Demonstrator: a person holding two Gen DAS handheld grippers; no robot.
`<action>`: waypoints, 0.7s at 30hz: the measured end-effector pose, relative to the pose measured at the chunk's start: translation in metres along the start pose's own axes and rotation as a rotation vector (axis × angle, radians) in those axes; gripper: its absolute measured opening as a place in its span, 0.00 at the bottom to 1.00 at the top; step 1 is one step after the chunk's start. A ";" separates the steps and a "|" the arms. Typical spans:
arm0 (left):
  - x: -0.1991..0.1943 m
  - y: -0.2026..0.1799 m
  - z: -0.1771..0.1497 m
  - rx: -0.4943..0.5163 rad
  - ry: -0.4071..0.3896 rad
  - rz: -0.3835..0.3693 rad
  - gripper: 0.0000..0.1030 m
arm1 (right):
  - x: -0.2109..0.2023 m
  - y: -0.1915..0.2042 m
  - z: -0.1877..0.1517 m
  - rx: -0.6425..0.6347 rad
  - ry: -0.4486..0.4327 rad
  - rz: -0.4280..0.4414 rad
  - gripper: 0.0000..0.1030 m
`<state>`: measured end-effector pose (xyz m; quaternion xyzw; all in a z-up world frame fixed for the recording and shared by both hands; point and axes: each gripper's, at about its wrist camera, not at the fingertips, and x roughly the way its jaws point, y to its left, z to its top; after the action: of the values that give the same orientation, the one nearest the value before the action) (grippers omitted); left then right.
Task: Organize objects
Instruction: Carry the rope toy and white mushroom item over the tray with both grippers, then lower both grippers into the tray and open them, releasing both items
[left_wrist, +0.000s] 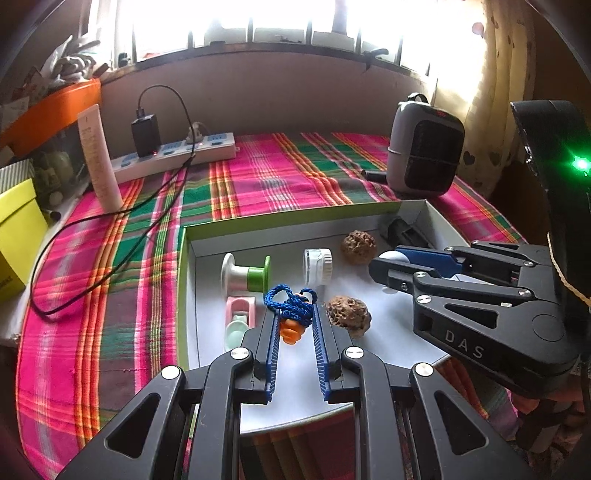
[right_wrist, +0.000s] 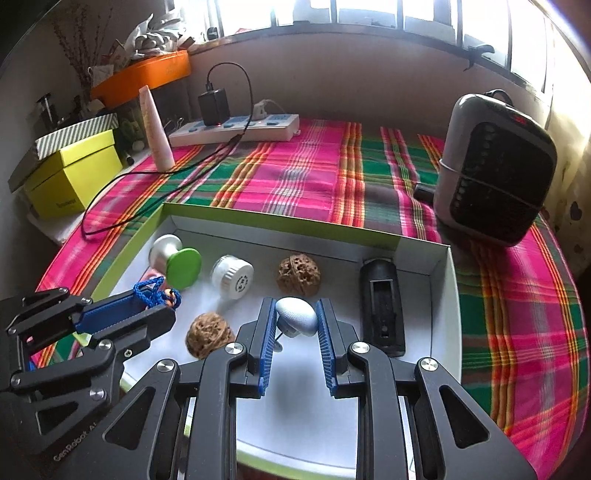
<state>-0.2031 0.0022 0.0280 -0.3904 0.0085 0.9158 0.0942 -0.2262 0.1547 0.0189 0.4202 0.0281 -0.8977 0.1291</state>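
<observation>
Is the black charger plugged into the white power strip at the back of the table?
Yes. In the right wrist view the black charger stands upright in the white power strip, with its cable running off.

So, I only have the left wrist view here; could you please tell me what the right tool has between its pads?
Observer: A pale oval ball; the right tool seems shut on it, pads against both sides.
Operator: Thanks. And the dark thing in the far right corner?
Observer: A long black case with a rectangular recess on top, lying along the box's right wall.
Operator: Does it touch the ball?
Observer: No, bare white floor shows between them.
</observation>
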 end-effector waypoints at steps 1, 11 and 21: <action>0.001 0.001 0.000 -0.002 0.002 0.002 0.15 | 0.001 0.000 0.000 0.000 0.001 0.001 0.23; 0.012 0.006 0.000 -0.014 0.021 0.009 0.16 | 0.012 -0.002 0.002 0.001 0.014 0.006 0.23; 0.013 0.005 0.001 -0.013 0.020 0.011 0.16 | 0.014 -0.002 0.003 0.000 0.017 0.006 0.23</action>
<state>-0.2128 -0.0002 0.0190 -0.3998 0.0059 0.9125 0.0866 -0.2372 0.1538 0.0101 0.4281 0.0281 -0.8937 0.1315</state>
